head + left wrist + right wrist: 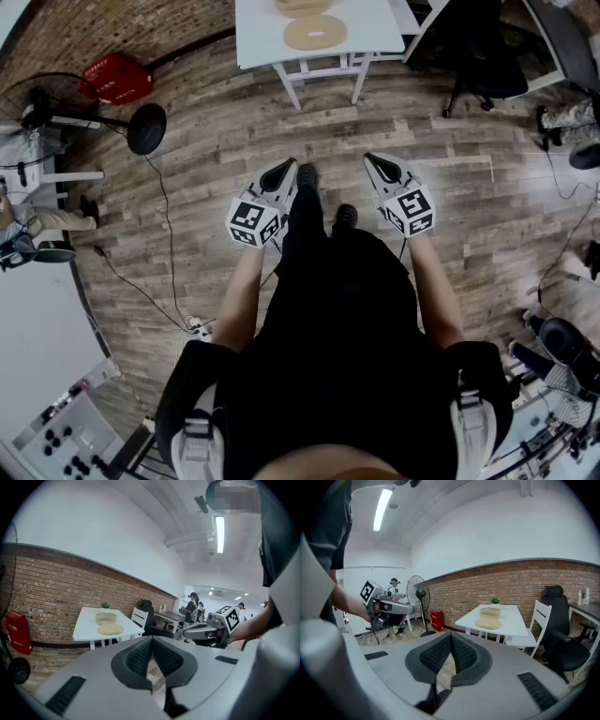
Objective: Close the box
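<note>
A round tan box point(302, 5) and its flat round lid point(315, 32) lie on a white table point(258, 42) some way ahead of me. The box point(106, 618) and lid point(110, 629) also show in the left gripper view, and the box point(490, 612) and lid point(488, 623) in the right gripper view. My left gripper point(286, 167) and right gripper point(375, 161) hang in front of my body over the wooden floor, far from the table. Both are shut with nothing between the jaws, as the left gripper point(151, 641) and right gripper point(451, 638) show close up.
A standing fan point(141, 127) and a red container point(117, 77) are at the left by the brick wall. A white chair point(536, 620) and a black office chair point(483, 56) stand right of the table. Cables point(159, 234) run across the floor. People stand in the background.
</note>
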### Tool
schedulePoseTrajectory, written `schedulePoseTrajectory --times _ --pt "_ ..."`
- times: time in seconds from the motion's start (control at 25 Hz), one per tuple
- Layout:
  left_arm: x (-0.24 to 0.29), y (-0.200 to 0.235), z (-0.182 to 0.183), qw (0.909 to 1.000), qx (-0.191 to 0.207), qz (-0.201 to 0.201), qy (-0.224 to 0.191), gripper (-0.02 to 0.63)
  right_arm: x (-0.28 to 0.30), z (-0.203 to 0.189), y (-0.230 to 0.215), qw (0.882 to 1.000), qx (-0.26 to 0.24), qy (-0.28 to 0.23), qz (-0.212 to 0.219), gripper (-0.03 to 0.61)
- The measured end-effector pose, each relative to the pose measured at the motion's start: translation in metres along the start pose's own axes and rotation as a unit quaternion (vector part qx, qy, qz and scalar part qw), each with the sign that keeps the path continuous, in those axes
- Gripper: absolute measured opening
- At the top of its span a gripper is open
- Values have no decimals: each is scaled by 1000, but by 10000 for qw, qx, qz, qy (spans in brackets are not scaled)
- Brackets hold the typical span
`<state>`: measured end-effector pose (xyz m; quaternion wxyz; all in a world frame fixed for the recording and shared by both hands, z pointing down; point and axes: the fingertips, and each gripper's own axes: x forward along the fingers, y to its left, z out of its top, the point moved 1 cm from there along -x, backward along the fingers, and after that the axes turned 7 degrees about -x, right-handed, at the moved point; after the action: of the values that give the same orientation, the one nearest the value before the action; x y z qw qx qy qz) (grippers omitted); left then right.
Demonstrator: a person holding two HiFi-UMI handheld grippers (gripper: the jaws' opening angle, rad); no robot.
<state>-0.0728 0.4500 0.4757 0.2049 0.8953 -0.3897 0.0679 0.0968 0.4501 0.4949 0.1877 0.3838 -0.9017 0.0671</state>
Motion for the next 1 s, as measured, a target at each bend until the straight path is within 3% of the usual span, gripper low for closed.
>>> schedulePoseTrajectory --times 0.48,0.88,0.92,0.96,1.0 --pt "-7 -16 -3 9999 92 129 -10 21 -25 -14 6 10000 40 52 58 -3" --pt "3 -27 1 9994 251 253 -11 23 -38 -8 -10 9995 -23 -316 -90 0" --pt "4 -27 1 9992 278 278 -4 23 -39 -7 -13 9993 -28 -358 -143 22" --pt "5 -26 1 9990 306 315 -3 36 -38 -7 -15 9991 -14 -376 -199 122" --pt "6 -24 2 9988 328 362 -9 111 -38 -7 -18 9989 5 -376 -262 235"
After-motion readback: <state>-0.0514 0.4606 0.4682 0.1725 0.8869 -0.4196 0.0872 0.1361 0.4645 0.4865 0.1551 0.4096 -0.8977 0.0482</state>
